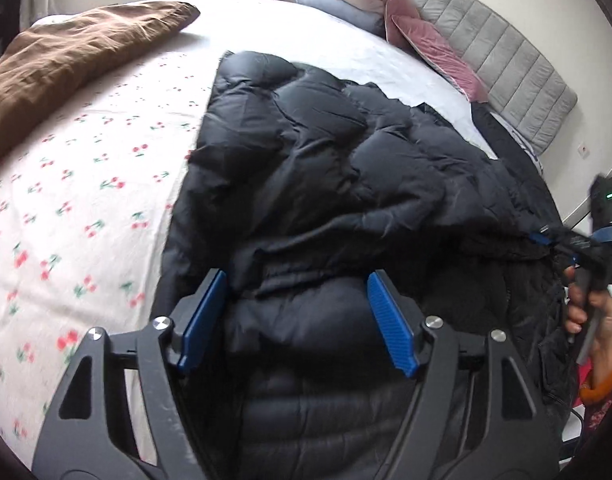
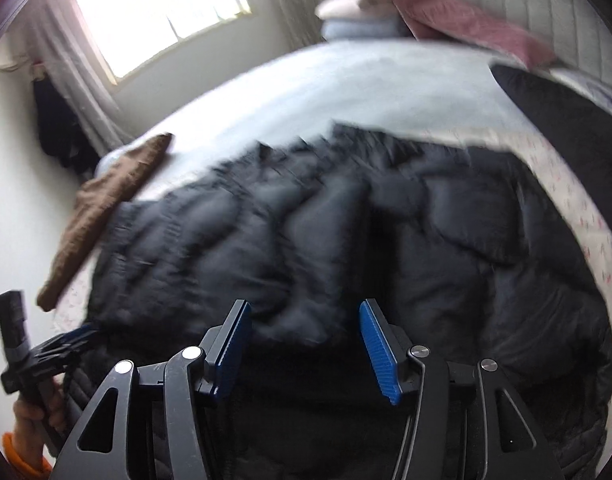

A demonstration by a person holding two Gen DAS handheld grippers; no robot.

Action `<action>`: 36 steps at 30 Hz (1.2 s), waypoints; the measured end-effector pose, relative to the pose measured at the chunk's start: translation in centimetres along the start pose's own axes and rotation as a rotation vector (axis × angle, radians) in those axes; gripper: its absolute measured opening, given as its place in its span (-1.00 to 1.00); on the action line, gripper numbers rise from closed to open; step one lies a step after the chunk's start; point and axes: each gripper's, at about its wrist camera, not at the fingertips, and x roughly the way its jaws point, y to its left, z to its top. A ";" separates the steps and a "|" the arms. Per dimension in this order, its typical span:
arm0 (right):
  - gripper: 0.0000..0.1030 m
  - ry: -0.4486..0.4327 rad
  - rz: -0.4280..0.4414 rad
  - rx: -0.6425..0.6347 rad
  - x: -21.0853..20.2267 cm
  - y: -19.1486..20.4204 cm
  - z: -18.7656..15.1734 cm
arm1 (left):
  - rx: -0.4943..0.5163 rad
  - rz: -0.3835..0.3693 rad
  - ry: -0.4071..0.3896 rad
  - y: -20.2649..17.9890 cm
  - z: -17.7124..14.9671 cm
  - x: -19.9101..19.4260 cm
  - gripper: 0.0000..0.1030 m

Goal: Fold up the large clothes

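Jacket on bed; both grippers' jaws wide; window in rt view only.

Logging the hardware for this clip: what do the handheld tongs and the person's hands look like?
Both tongs, left tongs and right tongs, look alike: black skeletal frames with triangular cutouts, silver pivot bolts, and ribbed blue pads on the fingers. A thin black cable runs along the right frame. The right hand is bare, with an orange cuff at the wrist.
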 end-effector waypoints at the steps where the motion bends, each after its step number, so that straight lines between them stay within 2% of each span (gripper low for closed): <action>1: 0.10 0.010 -0.004 0.012 -0.2 -0.8 -0.3 | 0.002 0.015 0.005 -0.1 -0.1 -0.8 0.43; 2: 0.10 0.004 0.004 0.020 -0.8 -1.2 -0.5 | 0.007 0.028 0.006 -0.3 -0.2 -1.5 0.44; 4: 0.11 -0.016 0.022 0.034 -3.3 -2.1 -1.0 | 0.013 0.064 -0.012 -0.5 -0.5 -3.5 0.64; 6: 0.22 -0.043 0.034 0.020 -6.2 -2.7 -1.6 | 0.017 0.094 -0.053 -0.7 -1.2 -5.8 0.74; 8: 0.47 -0.081 0.030 -0.012 -9.7 -3.3 -2.6 | 0.018 0.114 -0.080 -1.0 -2.0 -8.0 0.83; 9: 0.53 -0.094 0.029 -0.023 -11.0 -3.5 -3.0 | 0.015 0.119 -0.082 -0.9 -2.4 -8.7 0.90; 12: 0.67 -0.121 0.047 -0.051 -15.8 -4.8 -4.9 | 0.016 0.123 -0.066 -0.9 -3.7 -11.1 0.91; 15: 0.71 -0.110 0.061 -0.062 -18.9 -6.4 -7.0 | 0.025 0.120 -0.046 -0.9 -5.4 -13.1 0.91; 20: 0.72 -0.071 0.023 -0.085 -21.2 -8.7 -11.6 | 0.024 0.069 -0.014 -0.1 -9.0 -16.1 0.91; 25: 0.72 -0.017 -0.003 -0.076 -21.2 -10.9 -16.1 | 0.016 0.021 0.027 0.6 -12.3 -16.8 0.91; 29: 0.72 -0.009 0.002 -0.013 -21.1 -12.8 -19.3 | -0.002 -0.010 0.038 1.3 -14.4 -16.7 0.91; 36: 0.72 -0.004 0.042 0.106 -21.2 -16.2 -24.1 | -0.080 -0.129 0.055 3.1 -17.4 -16.3 0.91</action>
